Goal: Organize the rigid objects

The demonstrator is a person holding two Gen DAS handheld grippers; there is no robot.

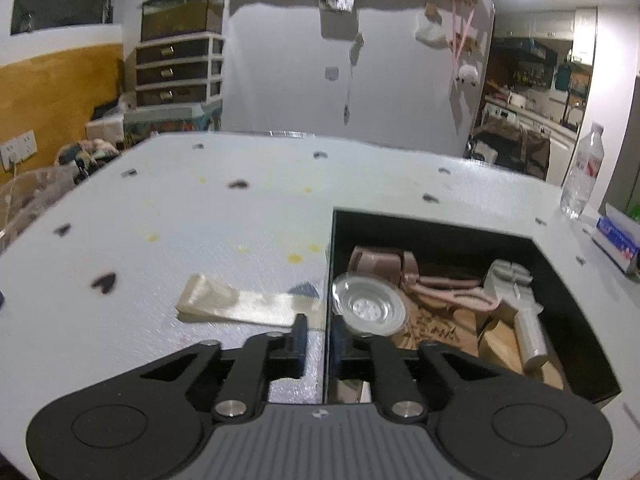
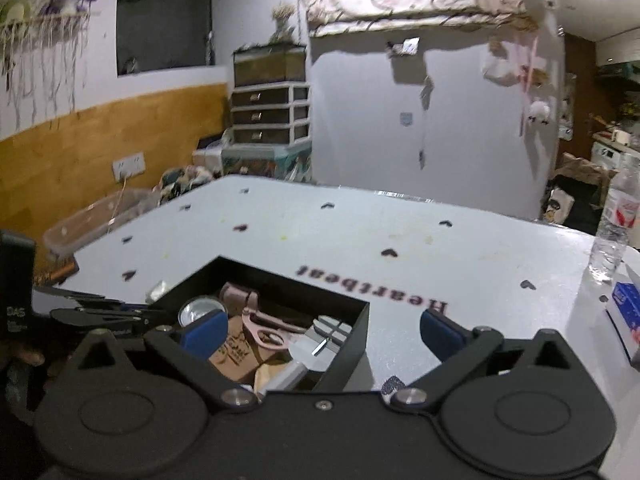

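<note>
The left gripper [image 1: 320, 336] sits low at the near edge of the black box [image 1: 560, 280], its 2 jaws only narrowly parted and straddling the box's left wall, the left pad standing clear of it and nothing pinched. The right gripper [image 2: 322, 330] hovers over the box's near right corner with its blue pads [image 2: 204, 332] spread wide and nothing between them. Inside the box, a clear glass dish [image 1: 368, 304] lies in the near left corner, just ahead of the left gripper's right finger. Behind the dish rests a pinkish-brown cup-like piece [image 1: 376, 262], and pink scissors [image 1: 448, 292] stretch from it towards a grey tool-shaped part [image 1: 516, 300] on the right side. Wooden blocks [image 1: 500, 340] fill the near floor of the box under these. Outside the box, a pale wedge-shaped piece [image 1: 240, 304] lies flat on the white table [image 1: 200, 208], just beside the box's left wall and in front of the left gripper's left finger. The table cover carries small black hearts, yellow stains and the word "Heartbeat" [image 2: 372, 292] beyond the box's far wall. A plastic water bottle [image 1: 584, 172] and a blue-and-white carton [image 1: 616, 240] stand at the table's right edge, well apart from the box. A drawer unit [image 1: 178, 70] stands against the wall behind
</note>
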